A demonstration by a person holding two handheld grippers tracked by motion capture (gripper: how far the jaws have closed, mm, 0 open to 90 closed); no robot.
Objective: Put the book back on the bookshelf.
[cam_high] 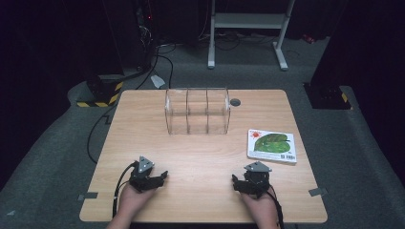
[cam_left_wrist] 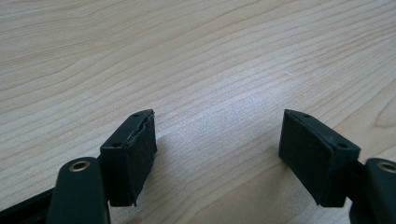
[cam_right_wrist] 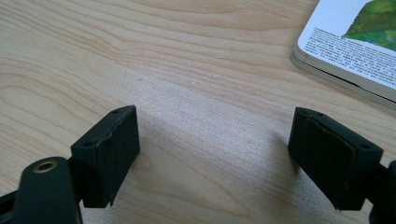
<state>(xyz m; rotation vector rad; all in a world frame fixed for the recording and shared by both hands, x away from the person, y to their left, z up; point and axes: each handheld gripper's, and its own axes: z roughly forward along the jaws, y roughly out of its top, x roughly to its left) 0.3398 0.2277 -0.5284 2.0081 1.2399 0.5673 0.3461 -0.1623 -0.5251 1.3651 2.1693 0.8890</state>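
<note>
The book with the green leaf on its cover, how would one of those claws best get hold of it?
The book lies flat on the table, so probably by an edge. Its near-left corner faces the open right claw, and the stacked page edges show there. One jaw would likely have to slip under that edge while the other presses on the cover, coming in low from the person's side.

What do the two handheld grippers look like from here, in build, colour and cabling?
Both are black. The left gripper and right gripper each carry a grey three-cornered plate on top and trail a black cable back past the hand. Up close, each has two blocky black jaws with dark textured pads and small screw holes, on arms with a brass-coloured eyelet. No sleeves show.
</note>
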